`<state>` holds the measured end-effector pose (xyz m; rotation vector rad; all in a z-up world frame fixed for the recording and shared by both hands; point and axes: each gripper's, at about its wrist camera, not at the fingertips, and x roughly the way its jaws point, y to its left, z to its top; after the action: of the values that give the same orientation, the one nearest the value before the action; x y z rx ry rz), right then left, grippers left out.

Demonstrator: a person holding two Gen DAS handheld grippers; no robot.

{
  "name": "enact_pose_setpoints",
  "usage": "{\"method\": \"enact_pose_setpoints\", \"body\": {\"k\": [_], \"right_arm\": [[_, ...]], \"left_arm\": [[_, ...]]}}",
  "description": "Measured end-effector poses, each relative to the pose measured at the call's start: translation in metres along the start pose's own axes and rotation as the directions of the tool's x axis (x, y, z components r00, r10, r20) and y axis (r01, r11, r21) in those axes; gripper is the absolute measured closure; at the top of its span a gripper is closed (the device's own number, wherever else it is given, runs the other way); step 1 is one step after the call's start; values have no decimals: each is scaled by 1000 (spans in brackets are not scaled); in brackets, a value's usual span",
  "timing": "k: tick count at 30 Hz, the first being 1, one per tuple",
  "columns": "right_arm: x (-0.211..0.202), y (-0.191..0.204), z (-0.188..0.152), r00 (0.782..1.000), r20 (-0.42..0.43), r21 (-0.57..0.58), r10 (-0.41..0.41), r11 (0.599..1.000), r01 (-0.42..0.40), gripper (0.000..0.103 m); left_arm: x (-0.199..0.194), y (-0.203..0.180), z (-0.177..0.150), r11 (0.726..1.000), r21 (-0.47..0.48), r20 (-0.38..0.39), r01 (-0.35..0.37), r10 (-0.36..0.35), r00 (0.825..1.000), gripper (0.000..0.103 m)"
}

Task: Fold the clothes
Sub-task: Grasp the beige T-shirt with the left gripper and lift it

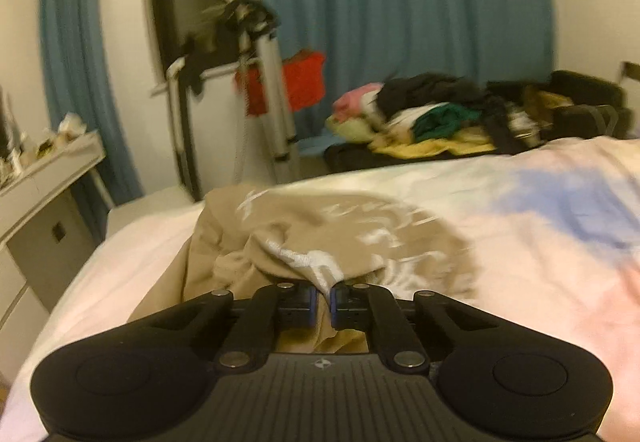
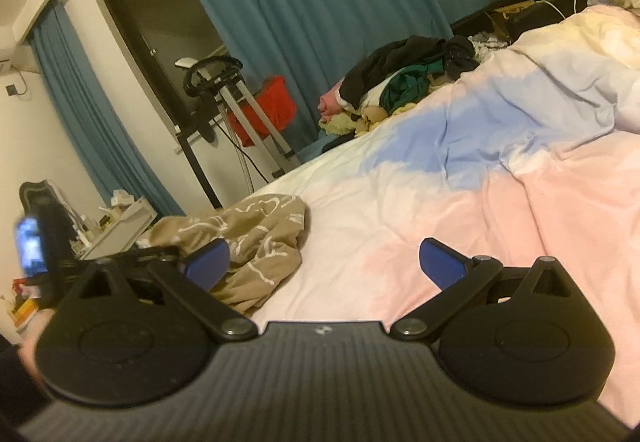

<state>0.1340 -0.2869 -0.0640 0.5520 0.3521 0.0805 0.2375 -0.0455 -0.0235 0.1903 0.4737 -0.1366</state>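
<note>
Pinched between the closed blue pads of the left gripper (image 1: 324, 300) is a fold of the tan garment (image 1: 320, 238), crumpled on the bed (image 1: 540, 242). Beside the garment, the right gripper (image 2: 322, 264) hovers spread wide, holding nothing.

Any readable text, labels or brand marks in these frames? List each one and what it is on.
None can be read.
Tan garment: white print, too blurred to read.
Left gripper and right gripper: small round emblem on each body, no letters legible.
</note>
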Motion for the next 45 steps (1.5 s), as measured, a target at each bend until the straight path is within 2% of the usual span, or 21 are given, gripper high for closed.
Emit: {"method": "enact_pose_setpoints", "body": {"k": [4, 12, 18, 19, 27, 32, 35, 36, 38, 41, 45], "right_arm": [[-13, 7, -1, 999, 35, -46, -3, 999, 4, 0], [-47, 22, -2, 993, 115, -135, -39, 989, 54, 0], [-54, 41, -17, 997, 65, -198, -28, 979, 41, 0], [-52, 43, -21, 999, 46, -203, -23, 979, 32, 0], [-26, 49, -44, 997, -66, -267, -46, 963, 27, 0], [2, 50, -62, 989, -135, -288, -58, 958, 17, 4], [21, 56, -76, 980, -198, -302, -21, 952, -41, 4], [26, 59, -81, 976, -219, -322, 1, 944, -73, 4], [35, 68, -94, 965, -257, -368, 43, 920, -139, 4], [42, 86, -112, 943, -318, -449, 100, 860, -243, 4], [53, 109, -132, 943, -332, -565, 39, 792, -231, 4]], "left_arm": [[-52, -18, 3, 997, -20, 34, 77, -77, 996, 97], [-125, -16, -43, 974, -54, 64, 219, -216, 974, 97], [-180, -15, -77, 943, -76, 88, 324, -317, 944, 97], [-181, -10, -79, 942, -90, 88, 324, -317, 944, 97], [-125, 61, -77, 944, -265, 45, 196, -191, 981, 96], [-90, 105, -76, 923, -368, 7, 110, -115, 993, 96], [-74, 125, -79, 901, -429, -14, 66, -79, 997, 96], [-71, 129, -81, 896, -441, -19, 56, -72, 997, 96], [-65, 133, -83, 902, -429, -22, 46, -62, 998, 96], [-56, 138, -87, 899, -435, -29, 45, -64, 998, 96], [-44, 137, -91, 896, -442, -37, 49, -73, 997, 95]]}}
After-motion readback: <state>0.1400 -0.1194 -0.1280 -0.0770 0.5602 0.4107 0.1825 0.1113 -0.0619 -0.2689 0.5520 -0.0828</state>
